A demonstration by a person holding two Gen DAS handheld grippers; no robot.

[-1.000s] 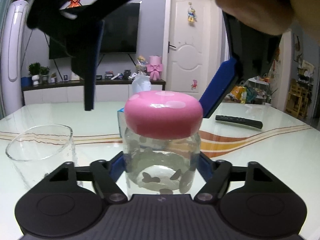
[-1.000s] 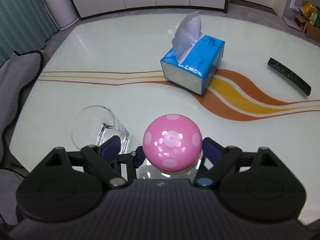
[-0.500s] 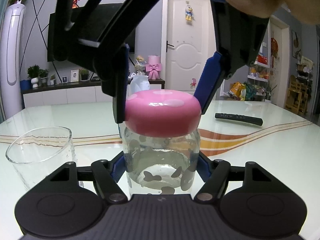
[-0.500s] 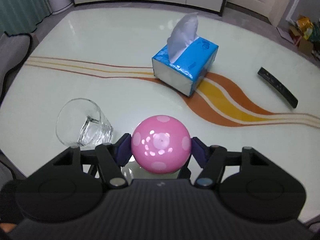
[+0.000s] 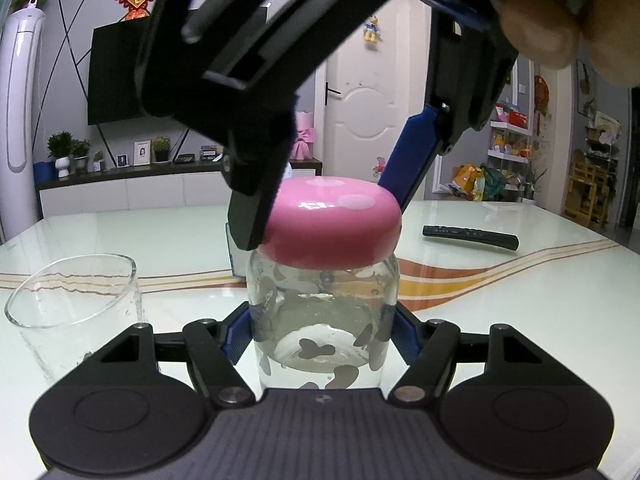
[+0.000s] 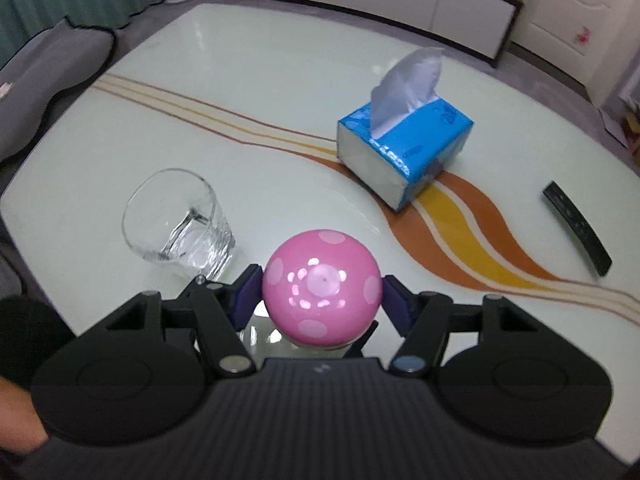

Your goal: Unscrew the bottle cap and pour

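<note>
Right now the right gripper [image 6: 321, 299] comes down from above and its two blue pads squeeze the pink cap [image 6: 321, 287] from 9 and 3 o'clock. The cap sits on top of the bottle [image 5: 322, 320], which stands straight up on the table [image 6: 280, 92], so the twist has to go around that up-and-down line. The left gripper [image 5: 322, 334] reaches in from the side and is clamped on the bottle's glass body, low down, to keep it from turning. The right one is the one at the cap.

The cap is round, shiny and pink with pale dots. The bottle is clear with grey cow spots, and looks to hold a little liquid. An empty glass [image 6: 178, 220] waits at about 10 o'clock from the cap, close by.
</note>
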